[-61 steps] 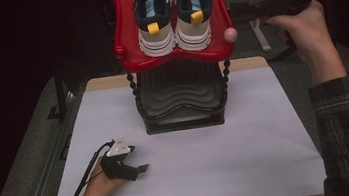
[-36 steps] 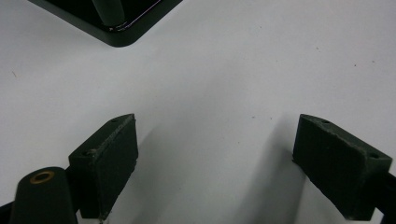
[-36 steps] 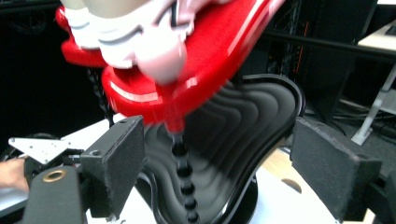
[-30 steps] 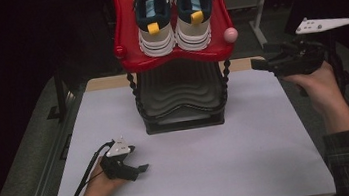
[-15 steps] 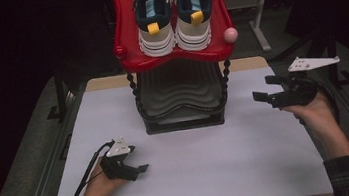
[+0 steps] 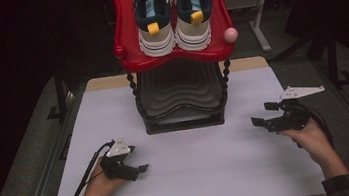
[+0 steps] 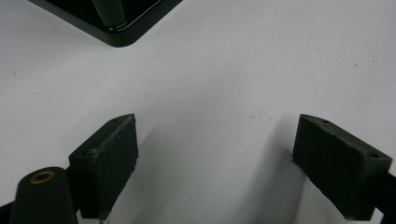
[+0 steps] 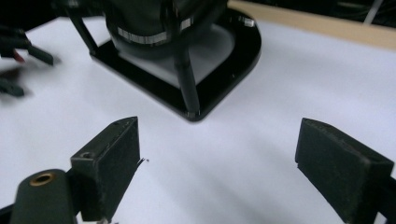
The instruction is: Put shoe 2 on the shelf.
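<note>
While both hands rest low over the white table (image 6: 197,176), nothing lies between the jaws of either tool. At about eight o'clock in the high view sits the left gripper (image 6: 138,169), jaws spread wide and empty, pointing toward three o'clock; its own view shows the two black pads (image 7: 109,163) apart over bare tabletop, with a corner of the black rack base (image 7: 116,28) at eleven o'clock. At about four o'clock the right gripper (image 6: 260,117) points toward nine o'clock, jaws also wide apart and empty; its view shows the rack base (image 8: 196,70) at twelve o'clock. The rack (image 6: 180,102) stands at the table's centre toward twelve o'clock, between the grippers and clear of both. On its red top shelf (image 6: 124,33) sits a pair of sneakers (image 6: 172,12), heels facing the person, well apart from both grippers
</note>
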Demonstrator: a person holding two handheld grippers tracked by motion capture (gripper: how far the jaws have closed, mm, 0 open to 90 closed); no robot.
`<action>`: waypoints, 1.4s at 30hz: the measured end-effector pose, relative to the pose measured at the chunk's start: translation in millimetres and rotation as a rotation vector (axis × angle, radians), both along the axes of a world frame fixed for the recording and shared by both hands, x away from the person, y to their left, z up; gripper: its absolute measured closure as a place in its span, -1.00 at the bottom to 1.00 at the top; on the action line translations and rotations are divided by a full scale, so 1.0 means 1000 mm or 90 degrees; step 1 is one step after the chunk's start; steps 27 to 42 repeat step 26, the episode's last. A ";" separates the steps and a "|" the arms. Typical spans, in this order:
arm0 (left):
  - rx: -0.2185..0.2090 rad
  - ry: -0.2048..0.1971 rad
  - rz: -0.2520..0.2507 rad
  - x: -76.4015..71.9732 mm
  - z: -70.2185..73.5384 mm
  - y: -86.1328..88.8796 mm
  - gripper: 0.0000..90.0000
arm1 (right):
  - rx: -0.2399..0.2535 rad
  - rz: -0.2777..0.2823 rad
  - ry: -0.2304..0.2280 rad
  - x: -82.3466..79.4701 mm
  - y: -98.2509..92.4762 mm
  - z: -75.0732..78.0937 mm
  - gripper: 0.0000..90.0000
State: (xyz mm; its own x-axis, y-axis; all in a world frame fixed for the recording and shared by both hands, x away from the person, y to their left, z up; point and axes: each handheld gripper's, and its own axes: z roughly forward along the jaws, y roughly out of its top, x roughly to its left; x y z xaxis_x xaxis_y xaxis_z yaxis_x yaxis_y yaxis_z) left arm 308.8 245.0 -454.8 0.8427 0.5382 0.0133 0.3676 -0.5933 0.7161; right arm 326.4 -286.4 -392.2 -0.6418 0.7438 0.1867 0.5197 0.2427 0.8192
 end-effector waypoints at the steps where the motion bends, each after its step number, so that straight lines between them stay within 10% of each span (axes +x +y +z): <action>1: 0.000 0.000 0.000 0.000 0.000 0.000 -0.71 | -0.005 -0.002 0.002 -0.001 0.000 -0.003 -0.70; 22: -0.001 -0.001 0.001 0.000 0.000 0.000 -0.71 | -0.131 -0.052 0.061 -0.034 -0.008 -0.063 -0.77; 42: 0.001 -0.002 0.004 -0.001 0.000 0.000 -0.70 | -0.151 -0.049 0.048 -0.036 -0.006 -0.066 -0.81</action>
